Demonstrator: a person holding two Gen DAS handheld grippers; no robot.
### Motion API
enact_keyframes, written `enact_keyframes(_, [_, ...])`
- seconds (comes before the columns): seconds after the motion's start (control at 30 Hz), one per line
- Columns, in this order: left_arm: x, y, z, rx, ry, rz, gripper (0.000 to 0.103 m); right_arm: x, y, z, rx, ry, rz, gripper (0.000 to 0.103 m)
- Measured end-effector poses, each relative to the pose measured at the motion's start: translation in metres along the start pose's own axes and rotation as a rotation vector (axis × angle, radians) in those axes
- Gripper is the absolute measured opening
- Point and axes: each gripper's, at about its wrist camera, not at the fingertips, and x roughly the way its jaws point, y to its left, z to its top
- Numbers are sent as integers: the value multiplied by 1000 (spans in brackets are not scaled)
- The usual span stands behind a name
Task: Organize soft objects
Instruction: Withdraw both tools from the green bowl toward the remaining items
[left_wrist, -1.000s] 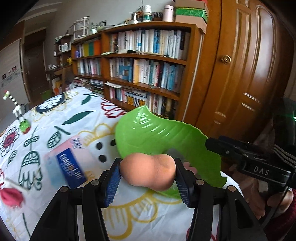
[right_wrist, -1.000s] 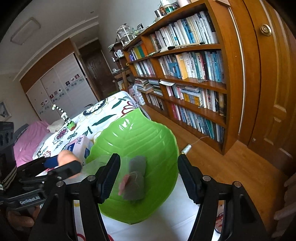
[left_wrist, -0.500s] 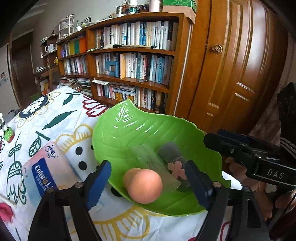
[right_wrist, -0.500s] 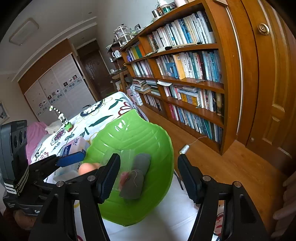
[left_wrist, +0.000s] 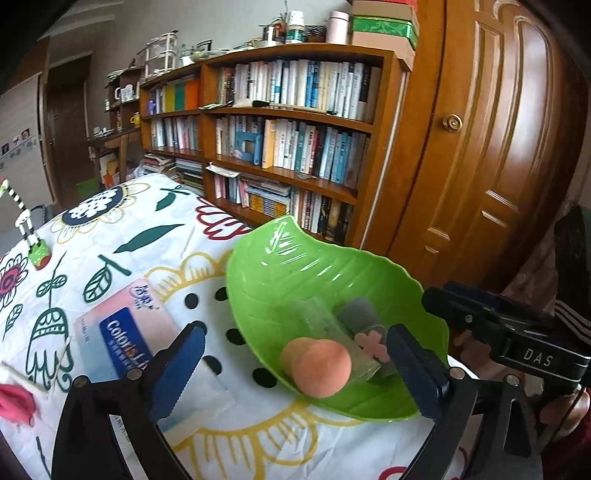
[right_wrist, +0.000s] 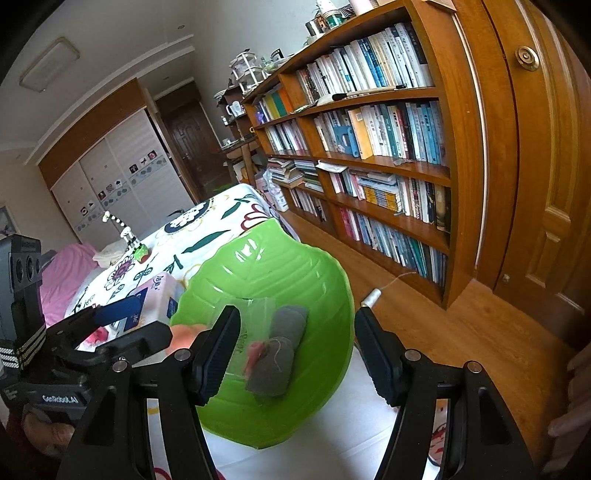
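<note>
A green leaf-shaped bowl (left_wrist: 317, 273) sits on the flower-print cloth at the corner near me. In it lie an orange peanut-shaped sponge (left_wrist: 316, 365), a clear plastic packet (left_wrist: 328, 325) and a grey felt piece (left_wrist: 360, 315) with a pink flower tag. My left gripper (left_wrist: 295, 363) is open, its blue fingers either side of the sponge without touching it. In the right wrist view my right gripper (right_wrist: 297, 343) is open above the bowl (right_wrist: 295, 273), over the grey piece (right_wrist: 280, 350). The left gripper shows there at lower left.
A pink and blue tissue pack (left_wrist: 122, 328) lies left of the bowl. A striped toy on a green base (left_wrist: 35, 251) stands far left. A pink object (left_wrist: 14, 402) is at the left edge. A bookshelf (left_wrist: 295, 147) and wooden door (left_wrist: 498, 166) stand behind.
My left gripper has opened and let go of the orange sponge, which now lies in the green bowl. The gripper has drawn back slightly. The right gripper has stayed open over the bowl.
</note>
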Motion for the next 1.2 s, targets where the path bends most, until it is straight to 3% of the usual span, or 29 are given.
enact_keyframes(0.63, [-39, 41, -25, -126, -19, 101, 103, 4, 46, -17, -71, 21, 68, 66])
enact_keyframes(1.2, [-92, 95, -59, -258, -75, 229, 103, 13, 124, -21, -160, 29, 209, 66])
